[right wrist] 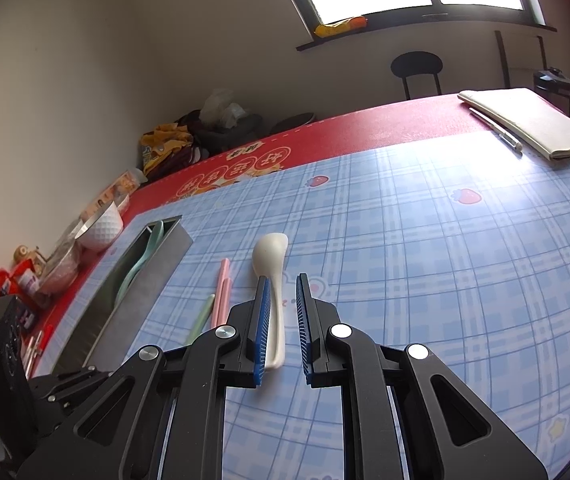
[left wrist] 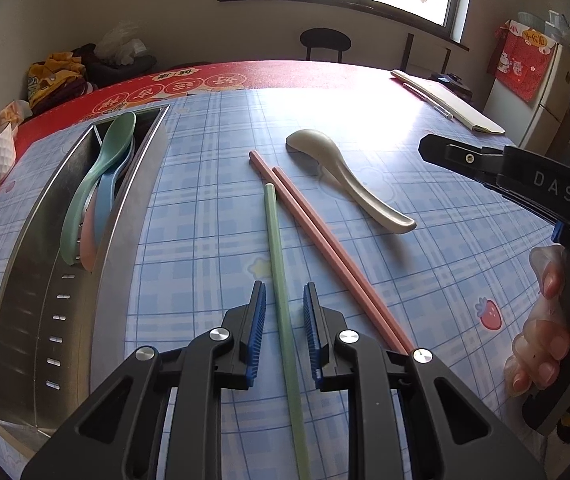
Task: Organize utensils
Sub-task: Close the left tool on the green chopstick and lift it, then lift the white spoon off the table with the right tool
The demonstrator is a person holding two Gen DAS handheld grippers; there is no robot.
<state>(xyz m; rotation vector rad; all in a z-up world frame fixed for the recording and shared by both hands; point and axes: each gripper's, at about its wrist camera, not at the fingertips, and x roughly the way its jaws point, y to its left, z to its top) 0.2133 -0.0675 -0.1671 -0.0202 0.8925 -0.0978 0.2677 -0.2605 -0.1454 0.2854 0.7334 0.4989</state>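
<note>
Left gripper (left wrist: 284, 300) jaws apart, straddling pale green chopstick (left wrist: 279, 280), slim, matte; right gripper (right wrist: 283, 300) likewise apart

Table (left wrist: 365, 120) bears tray (left wrist: 125, 208), chopsticks (left wrist: 325, 240), spoon (left wrist: 349, 184).

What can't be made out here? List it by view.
Left wrist: green chopstick, near end cut off by bottom edge.
Left wrist: pink chopsticks, near ends behind left fingers.
Left wrist: spoons in the tray, count unclear, green one covers others.
Right wrist: white spoon, handle partly behind right fingers.
</note>
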